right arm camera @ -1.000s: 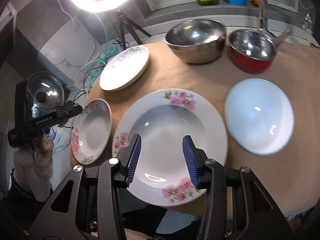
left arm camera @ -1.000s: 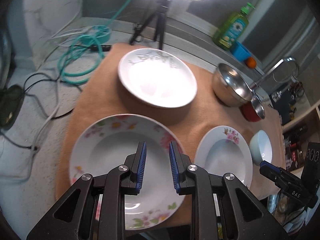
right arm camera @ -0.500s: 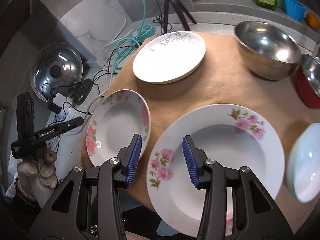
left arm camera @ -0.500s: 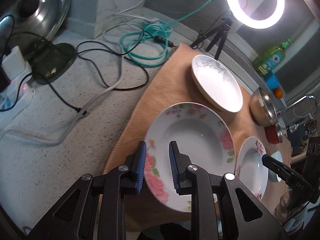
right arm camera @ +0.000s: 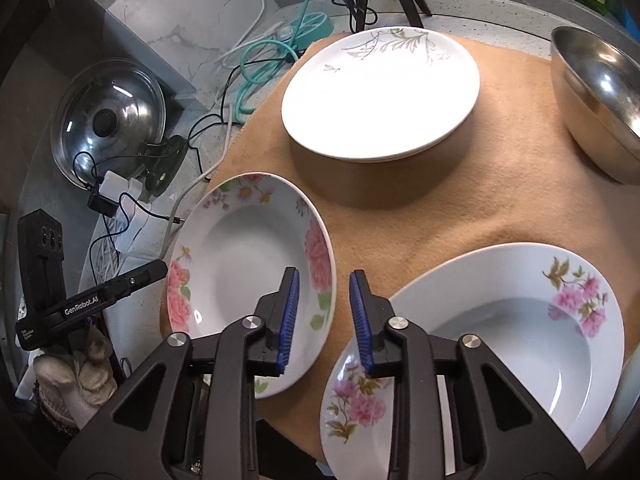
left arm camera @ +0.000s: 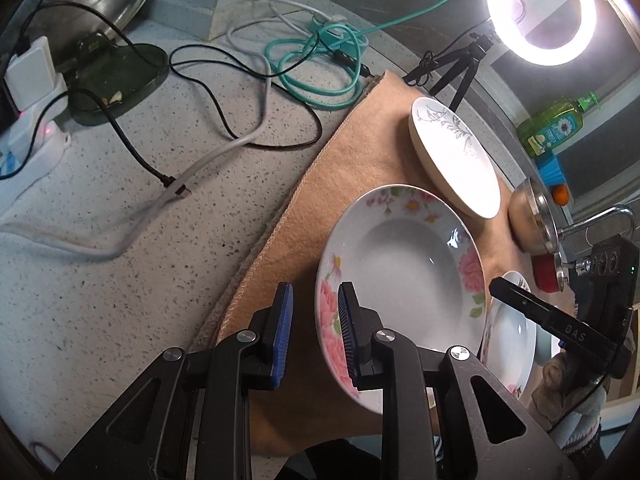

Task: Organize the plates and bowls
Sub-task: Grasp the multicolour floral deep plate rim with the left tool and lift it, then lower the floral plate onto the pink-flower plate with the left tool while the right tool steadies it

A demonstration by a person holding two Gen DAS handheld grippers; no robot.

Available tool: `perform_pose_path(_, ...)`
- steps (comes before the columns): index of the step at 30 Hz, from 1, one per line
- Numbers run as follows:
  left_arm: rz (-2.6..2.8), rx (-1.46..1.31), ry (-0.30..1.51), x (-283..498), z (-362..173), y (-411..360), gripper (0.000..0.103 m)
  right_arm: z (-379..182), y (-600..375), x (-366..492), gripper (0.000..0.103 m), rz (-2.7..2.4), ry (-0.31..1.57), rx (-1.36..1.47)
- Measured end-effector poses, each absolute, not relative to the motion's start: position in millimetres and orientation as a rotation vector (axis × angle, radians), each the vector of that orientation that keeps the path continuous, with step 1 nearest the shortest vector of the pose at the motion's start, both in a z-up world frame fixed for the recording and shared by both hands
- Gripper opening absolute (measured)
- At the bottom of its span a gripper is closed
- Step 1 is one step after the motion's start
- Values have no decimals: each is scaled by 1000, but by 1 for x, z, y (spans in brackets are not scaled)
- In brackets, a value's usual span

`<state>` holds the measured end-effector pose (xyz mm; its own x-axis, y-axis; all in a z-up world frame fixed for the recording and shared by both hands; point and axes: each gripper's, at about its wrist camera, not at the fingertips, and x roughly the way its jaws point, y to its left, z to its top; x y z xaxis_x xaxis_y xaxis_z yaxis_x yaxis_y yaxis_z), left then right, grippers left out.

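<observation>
On my left wrist camera, the left gripper [left arm camera: 314, 334] hangs with its jaws parted and nothing between them, straddling the near-left rim of the rose-patterned deep plate [left arm camera: 400, 276] on the tan cloth [left arm camera: 320, 200]; I cannot tell whether a pad touches the rim. Only this view shows the lit ring light [left arm camera: 540, 8] on its tripod, the green soap bottle [left arm camera: 554, 128] and the long white cable [left arm camera: 120, 240] across the speckled counter [left arm camera: 120, 320]. The white plate with grey leaves [left arm camera: 456, 160] lies behind the rose plate, and the right gripper's black body [left arm camera: 560, 328] crosses the right edge. On my right wrist camera, the right gripper [right arm camera: 322, 318] is also released and empty, poised over the strip of cloth between the rose plate [right arm camera: 248, 276] and the larger pink-flowered deep plate [right arm camera: 500, 340], which the other view mostly hides. Here I also see the steel bowl [right arm camera: 596, 100] open-side up and a pot lid [right arm camera: 108, 120] leaning at the wall. My gloved left hand [right arm camera: 76, 376] grips its tool from the left, angled toward the rose plate's rim.
</observation>
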<state>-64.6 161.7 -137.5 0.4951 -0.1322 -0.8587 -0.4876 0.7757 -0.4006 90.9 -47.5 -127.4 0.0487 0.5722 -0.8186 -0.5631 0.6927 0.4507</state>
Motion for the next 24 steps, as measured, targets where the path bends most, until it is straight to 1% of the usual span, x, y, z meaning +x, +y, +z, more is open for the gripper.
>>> perform_pose_path(6, 214, -705, 1060, -63, -145, 161, 21, -133, -42, 95, 21, 856, 1264, -8)
perform_pose_path(8, 205, -711, 1066, -63, -147, 160, 21, -134, -40, 95, 18, 857, 1270, -12)
perform_pose_path(15, 187, -711, 1078, -59, -152, 157, 21, -140, -37, 97, 15, 857, 1289, -16)
perform_pose_path(18, 180, -707, 1083, -58, -153, 156, 17, -142, -37, 98, 13, 867, 1300, 2)
perform_pose_path(20, 175, -703, 1085, -56, -153, 155, 17, -143, -36, 99, 10, 876, 1301, 6)
perform_pose_path(24, 173, -695, 1087, -55, -154, 154, 17, -143, -36, 99, 10, 877, 1299, 6)
